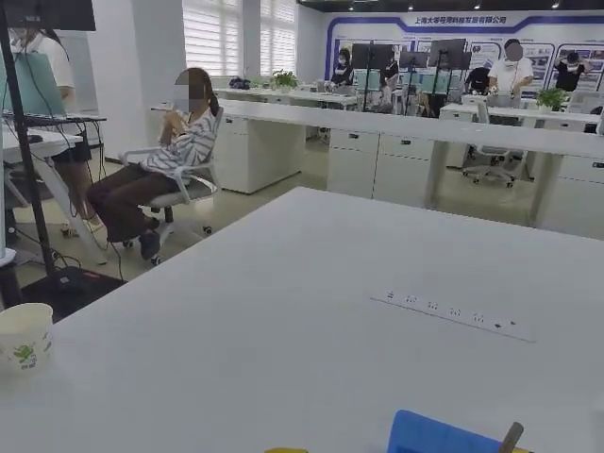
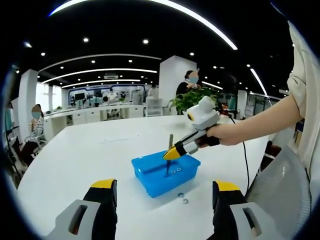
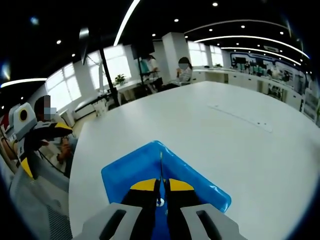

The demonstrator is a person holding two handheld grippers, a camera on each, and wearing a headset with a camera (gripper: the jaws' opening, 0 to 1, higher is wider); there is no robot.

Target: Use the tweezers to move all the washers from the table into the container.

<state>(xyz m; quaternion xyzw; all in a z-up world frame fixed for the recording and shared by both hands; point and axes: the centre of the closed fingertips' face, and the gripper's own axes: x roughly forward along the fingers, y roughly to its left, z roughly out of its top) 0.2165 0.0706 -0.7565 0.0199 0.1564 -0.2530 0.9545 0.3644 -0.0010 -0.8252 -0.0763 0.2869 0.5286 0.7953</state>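
A blue container [image 2: 155, 185] sits on the white table [image 2: 90, 150], with a few washers [image 2: 174, 171] inside it. Two more washers [image 2: 183, 198] lie on the table just in front of it. My right gripper [image 2: 170, 154] is shut on the tweezers [image 2: 168, 160], which point down into the container. In the right gripper view, the right gripper [image 3: 161, 187] holds the tweezers [image 3: 161, 165] over the container's floor [image 3: 130, 172]. My left gripper [image 2: 165, 192] is open with nothing between its fingers, short of the container. The container's corner [image 1: 434, 436] and the tweezers' upper end [image 1: 511, 436] show in the head view.
A paper cup [image 1: 25, 337] stands near the table's left edge. A socket strip [image 1: 453, 313] is set into the tabletop further out. A person sits on a chair [image 1: 179, 189] beyond the table, and desks with other people fill the room behind.
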